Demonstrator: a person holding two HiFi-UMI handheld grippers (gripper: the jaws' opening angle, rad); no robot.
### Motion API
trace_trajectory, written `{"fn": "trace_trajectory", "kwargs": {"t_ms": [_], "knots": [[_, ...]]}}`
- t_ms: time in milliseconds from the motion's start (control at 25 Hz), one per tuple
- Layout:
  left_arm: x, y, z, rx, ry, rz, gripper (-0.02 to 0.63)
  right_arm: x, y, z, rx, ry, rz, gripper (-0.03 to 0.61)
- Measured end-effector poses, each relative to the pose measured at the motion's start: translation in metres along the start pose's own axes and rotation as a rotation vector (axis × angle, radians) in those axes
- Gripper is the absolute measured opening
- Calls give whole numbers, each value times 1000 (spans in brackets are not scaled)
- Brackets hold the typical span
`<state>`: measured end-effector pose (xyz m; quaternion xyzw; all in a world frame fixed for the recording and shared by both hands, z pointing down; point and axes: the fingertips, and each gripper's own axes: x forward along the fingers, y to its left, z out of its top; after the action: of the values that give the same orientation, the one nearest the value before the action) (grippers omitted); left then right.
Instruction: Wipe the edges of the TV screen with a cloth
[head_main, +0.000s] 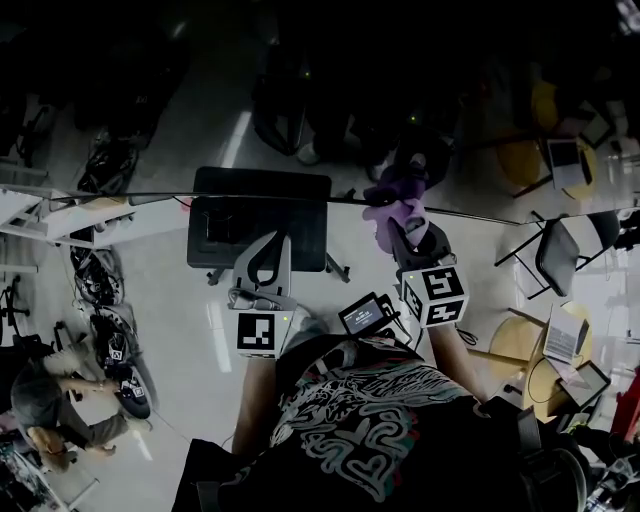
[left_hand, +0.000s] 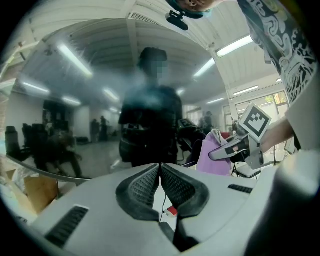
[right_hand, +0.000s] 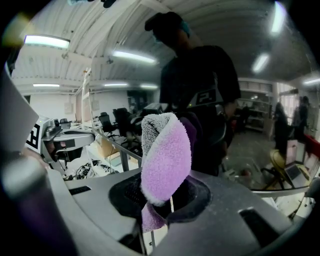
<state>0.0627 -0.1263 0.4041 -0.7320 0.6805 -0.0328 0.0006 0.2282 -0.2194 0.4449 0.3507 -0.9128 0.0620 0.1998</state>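
Right hand-held gripper (right_hand: 162, 195): I see it clamped on the purple cloth (right_hand: 167, 150)
Left hand-held gripper (left_hand: 160, 175): jaws together, nothing between them
Cloth: raised near the TV screen (left_hand: 75, 110), right of my left hand-held gripper

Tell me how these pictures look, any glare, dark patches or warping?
Head view: dim overall, the TV screen nearly black. Left gripper view: fisheye bend, black corners; ceiling lights smear into hazy streaks on the screen, while the shut left tongs look sharp. Right gripper view: same bend, lamp glare at upper left, the cloth in the right tongs crisp.
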Motion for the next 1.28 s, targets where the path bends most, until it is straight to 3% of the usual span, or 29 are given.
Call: {"fn": "trace_trajectory", "kwargs": {"t_ms": [200, 640, 1280], "knots": [[-2, 3, -4, 0, 14, 6, 23, 1, -3, -1, 3, 4, -5, 97], [-26, 59, -12, -14, 6, 4, 23, 26, 42, 8, 5, 9, -33, 97], [-35, 75, -16, -14, 12, -6, 23, 40, 57, 13, 6, 1, -38, 97]]}}
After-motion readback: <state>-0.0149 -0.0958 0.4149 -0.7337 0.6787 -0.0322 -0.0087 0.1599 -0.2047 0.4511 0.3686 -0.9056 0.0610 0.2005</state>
